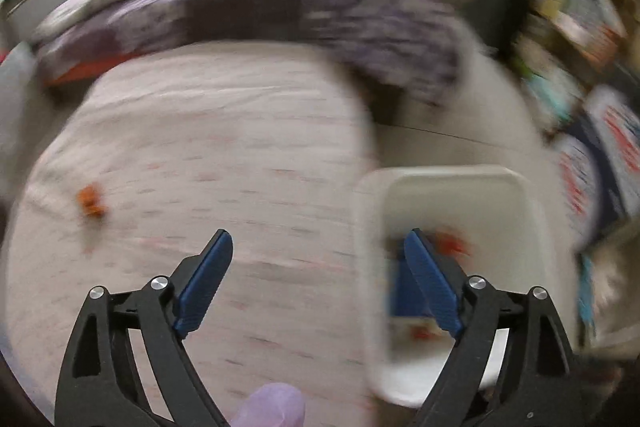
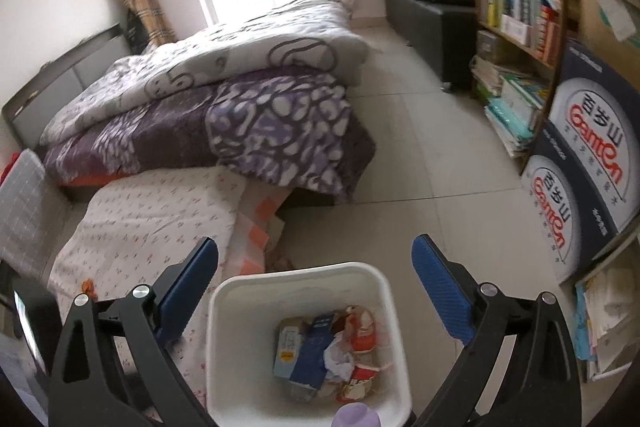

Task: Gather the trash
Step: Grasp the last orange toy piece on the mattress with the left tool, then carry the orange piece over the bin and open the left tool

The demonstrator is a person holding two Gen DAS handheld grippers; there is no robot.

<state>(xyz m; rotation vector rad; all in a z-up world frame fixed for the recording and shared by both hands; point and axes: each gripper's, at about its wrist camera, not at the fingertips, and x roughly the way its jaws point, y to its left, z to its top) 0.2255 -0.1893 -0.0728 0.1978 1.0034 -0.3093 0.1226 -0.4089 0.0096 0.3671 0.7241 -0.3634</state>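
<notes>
A white trash bin [image 2: 380, 291] stands on the floor beside the bed; it holds several wrappers and cartons [image 2: 324, 351]. My right gripper [image 2: 316, 291] is open and empty right above the bin. In the blurred left wrist view the bin [image 1: 532, 211] is at the right, with trash inside. My left gripper [image 1: 320, 283] is open and empty over the bed's edge. An orange scrap of trash [image 1: 91, 202] lies on the white patterned sheet [image 1: 220, 147], ahead and to the left of the left gripper. It also shows in the right wrist view [image 2: 88, 286].
Purple and white quilts [image 2: 240, 95] are piled on the bed. A bookshelf [image 2: 520, 7] and blue printed cartons [image 2: 592, 147] stand on the right. Tiled floor [image 2: 432, 147] runs between bed and shelf. A dark bench [image 2: 432, 19] stands at the back.
</notes>
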